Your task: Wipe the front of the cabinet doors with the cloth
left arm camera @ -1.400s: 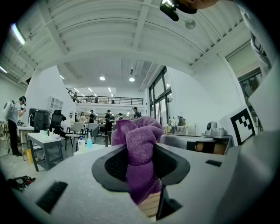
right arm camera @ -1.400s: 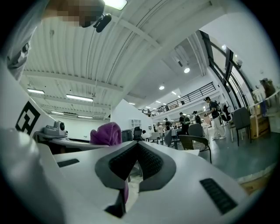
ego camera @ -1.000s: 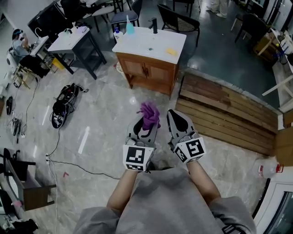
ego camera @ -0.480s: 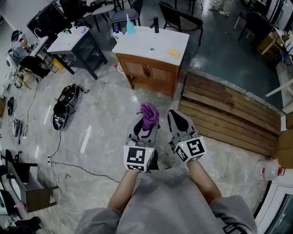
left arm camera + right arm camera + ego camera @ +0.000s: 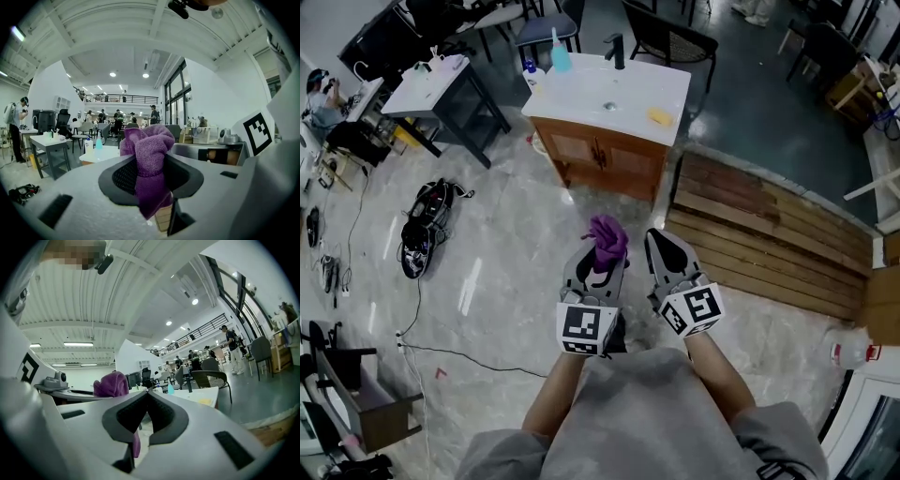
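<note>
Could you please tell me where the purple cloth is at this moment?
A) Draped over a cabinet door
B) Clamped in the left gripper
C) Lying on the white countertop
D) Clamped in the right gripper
B: the left gripper view shows the purple cloth pinched between the jaws of the left gripper, while the right gripper is closed on nothing.

Soft, napped purple towelling is seen in the cloth point(image 5: 606, 236) at centre frame, matt grey plastic in the left gripper point(image 5: 598, 253) holding it, satin brown wood in the cabinet doors point(image 5: 602, 155) above, smooth white gloss on the countertop point(image 5: 581, 98), and polished marbled tile on the floor point(image 5: 506, 253).
</note>
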The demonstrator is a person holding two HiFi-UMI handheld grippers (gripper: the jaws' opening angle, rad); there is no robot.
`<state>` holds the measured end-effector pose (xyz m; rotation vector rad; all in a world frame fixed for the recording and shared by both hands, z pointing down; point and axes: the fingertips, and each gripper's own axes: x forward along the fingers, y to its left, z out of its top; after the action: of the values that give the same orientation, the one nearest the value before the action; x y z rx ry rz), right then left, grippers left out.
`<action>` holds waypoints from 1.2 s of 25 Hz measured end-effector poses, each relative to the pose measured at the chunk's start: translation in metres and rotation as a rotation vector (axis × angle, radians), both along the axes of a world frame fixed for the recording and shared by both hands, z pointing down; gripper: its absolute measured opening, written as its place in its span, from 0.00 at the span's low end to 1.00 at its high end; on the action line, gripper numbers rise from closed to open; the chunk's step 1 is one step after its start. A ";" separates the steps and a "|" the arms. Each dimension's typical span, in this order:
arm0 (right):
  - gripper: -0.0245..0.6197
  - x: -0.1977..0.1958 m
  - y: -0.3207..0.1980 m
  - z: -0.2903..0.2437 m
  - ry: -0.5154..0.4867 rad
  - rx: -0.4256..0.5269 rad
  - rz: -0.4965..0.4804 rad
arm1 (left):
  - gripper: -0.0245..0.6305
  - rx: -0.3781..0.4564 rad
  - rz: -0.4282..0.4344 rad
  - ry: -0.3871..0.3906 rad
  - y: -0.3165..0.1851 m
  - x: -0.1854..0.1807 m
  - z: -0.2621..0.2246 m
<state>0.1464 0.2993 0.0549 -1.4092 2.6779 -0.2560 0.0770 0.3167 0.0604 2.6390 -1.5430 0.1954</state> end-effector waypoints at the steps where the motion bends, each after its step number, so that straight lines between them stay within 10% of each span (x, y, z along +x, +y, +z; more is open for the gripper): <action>1: 0.05 -0.003 -0.007 0.002 0.001 -0.007 0.005 | 0.25 -0.006 0.004 0.001 -0.007 -0.003 0.002; 30: 0.05 -0.060 -0.163 0.036 0.077 -0.099 0.053 | 0.25 -0.118 0.031 0.078 -0.168 -0.064 0.045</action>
<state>0.0861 0.1361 0.0914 -1.5466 2.7184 -0.3406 0.0132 0.1491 0.1055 2.5487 -1.4226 0.1777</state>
